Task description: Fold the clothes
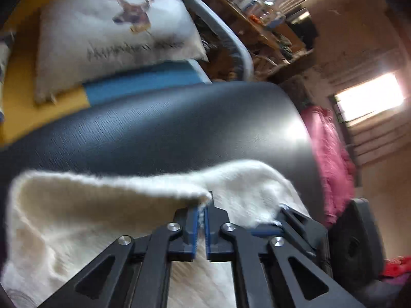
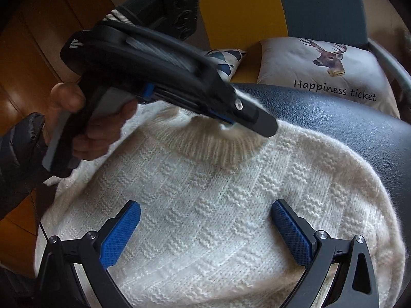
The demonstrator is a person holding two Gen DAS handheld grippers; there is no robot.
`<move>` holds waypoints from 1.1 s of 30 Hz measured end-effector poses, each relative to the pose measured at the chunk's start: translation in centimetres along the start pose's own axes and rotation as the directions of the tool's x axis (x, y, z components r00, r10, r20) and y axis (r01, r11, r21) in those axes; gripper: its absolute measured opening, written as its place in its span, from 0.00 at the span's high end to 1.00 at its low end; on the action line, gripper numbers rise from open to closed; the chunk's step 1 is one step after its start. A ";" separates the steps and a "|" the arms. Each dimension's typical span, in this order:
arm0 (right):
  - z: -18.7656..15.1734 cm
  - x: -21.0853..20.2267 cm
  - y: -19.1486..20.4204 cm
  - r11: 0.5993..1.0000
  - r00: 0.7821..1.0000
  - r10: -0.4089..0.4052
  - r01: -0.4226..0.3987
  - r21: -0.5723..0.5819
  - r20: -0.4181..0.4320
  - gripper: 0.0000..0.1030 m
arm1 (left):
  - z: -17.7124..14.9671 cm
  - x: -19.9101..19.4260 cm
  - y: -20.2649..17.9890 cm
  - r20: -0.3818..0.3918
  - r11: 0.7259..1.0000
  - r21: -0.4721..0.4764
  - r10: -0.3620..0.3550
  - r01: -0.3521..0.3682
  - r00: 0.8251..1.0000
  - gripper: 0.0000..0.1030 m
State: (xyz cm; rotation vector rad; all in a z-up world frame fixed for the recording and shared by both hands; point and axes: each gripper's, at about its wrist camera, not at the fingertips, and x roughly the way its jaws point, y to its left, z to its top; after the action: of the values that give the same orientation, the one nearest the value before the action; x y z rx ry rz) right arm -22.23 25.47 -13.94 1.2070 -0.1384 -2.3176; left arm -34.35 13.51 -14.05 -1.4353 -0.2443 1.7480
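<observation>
So the sweater [image 2: 218, 205] hem's cut off, collar [image 2: 218, 141] pointing 12 o'clock; left claw [image 1: 203, 220] pinches the collar, right claw [image 2: 205, 231] is spread wide.

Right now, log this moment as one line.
step: fold sweater | left tongs: shut on collar | right tongs: open above white knit sweater | surface: black leather seat

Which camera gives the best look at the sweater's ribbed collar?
The right wrist view: the collar shows whole, with the left hand-held gripper closed on its rim. The left wrist view shows only a blurred fold of the collar between that hand-held gripper's fingers.
</observation>
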 end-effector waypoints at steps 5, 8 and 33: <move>-0.4 0.1 -0.3 1.000 0.999 -0.020 0.020 0.013 0.031 0.00 | -0.7 -1.9 0.8 0.066 0.998 -0.069 0.017 -0.012 0.998 0.98; -0.4 0.4 0.2 0.999 0.999 -0.051 0.051 -0.013 0.020 0.00 | -1.3 -3.0 1.4 0.097 0.993 -0.113 0.026 -0.015 0.995 0.93; 14.5 10.0 2.3 0.856 0.909 0.408 -0.348 0.383 -0.085 0.00 | -15.4 -10.4 3.8 0.207 0.971 -0.064 0.237 -0.229 0.949 0.77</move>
State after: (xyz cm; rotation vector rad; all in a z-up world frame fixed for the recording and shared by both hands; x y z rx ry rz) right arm -37.41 16.50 -11.90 1.3920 -0.7074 -1.8846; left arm -22.67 -1.40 -13.96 -1.3473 -0.2302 2.1049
